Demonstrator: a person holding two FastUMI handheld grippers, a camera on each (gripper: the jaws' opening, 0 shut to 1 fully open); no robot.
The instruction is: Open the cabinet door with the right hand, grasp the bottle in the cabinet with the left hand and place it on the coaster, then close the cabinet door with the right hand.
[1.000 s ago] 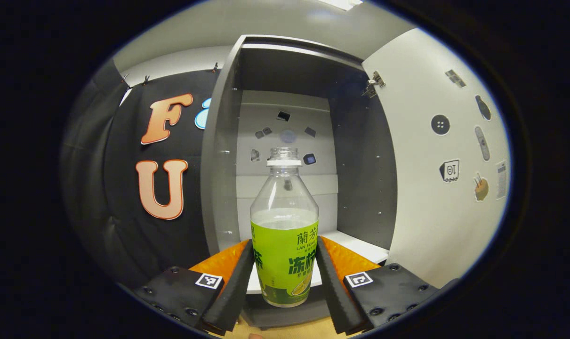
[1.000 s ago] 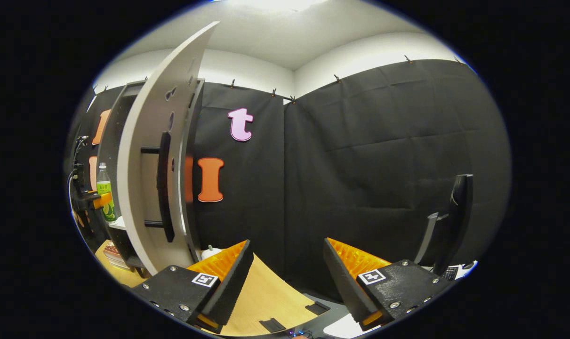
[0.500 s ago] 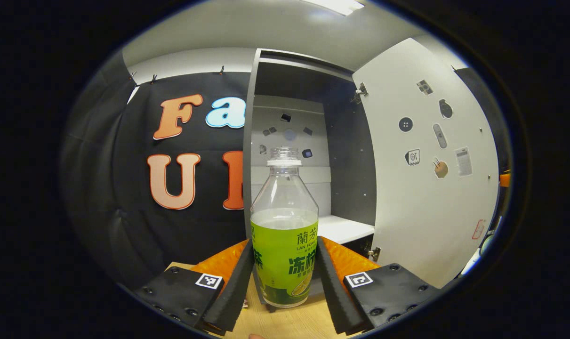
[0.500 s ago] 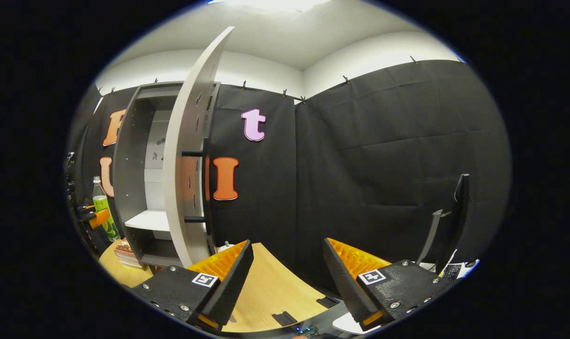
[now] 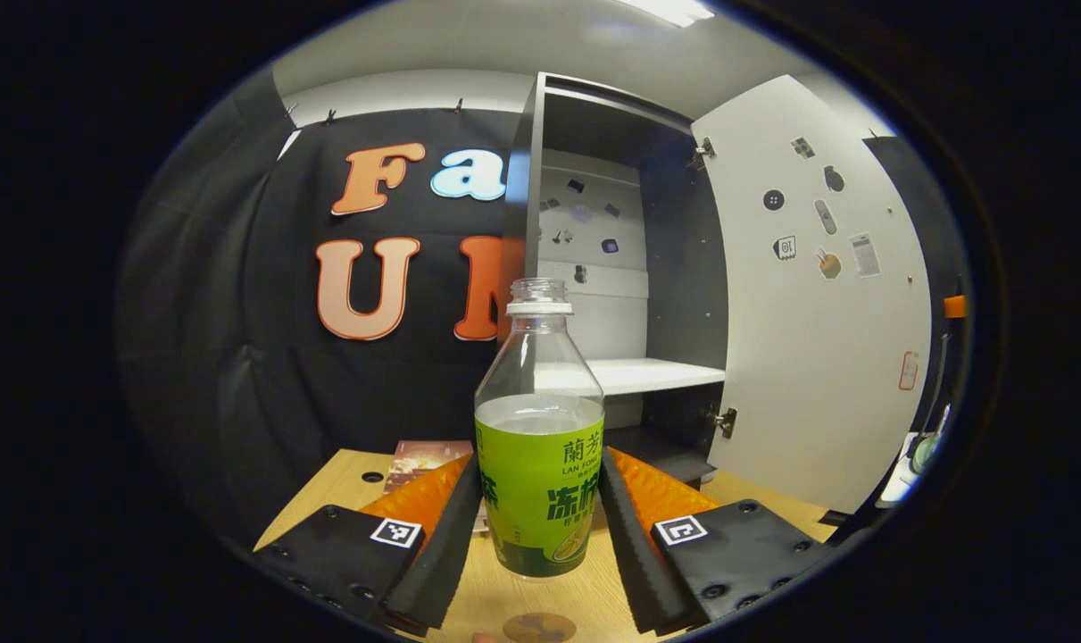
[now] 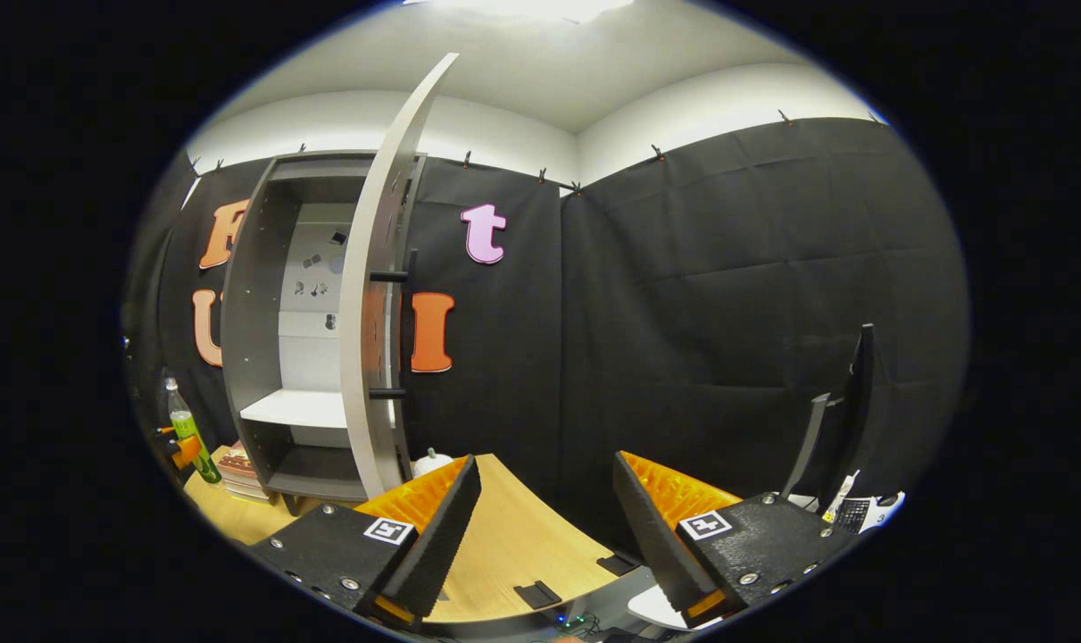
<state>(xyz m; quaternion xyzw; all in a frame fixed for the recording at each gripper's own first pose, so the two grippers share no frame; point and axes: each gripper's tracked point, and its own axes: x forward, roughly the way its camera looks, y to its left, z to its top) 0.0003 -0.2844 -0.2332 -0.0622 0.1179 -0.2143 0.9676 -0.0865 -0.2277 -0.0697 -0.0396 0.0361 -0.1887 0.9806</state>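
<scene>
The bottle [image 5: 539,446] stands upright in the left gripper [image 5: 538,513], both fingers clamped on its green label, held above the wooden table [image 5: 344,482] in front of the open cabinet [image 5: 683,268]. Step in hand: carrying to the coaster [image 5: 540,628] — a round disc at the near edge, just below the bottle. The next move calls for a straight descent. The right gripper [image 6: 540,527] hangs level, fingers apart and empty, right of the door [image 6: 375,295].
</scene>
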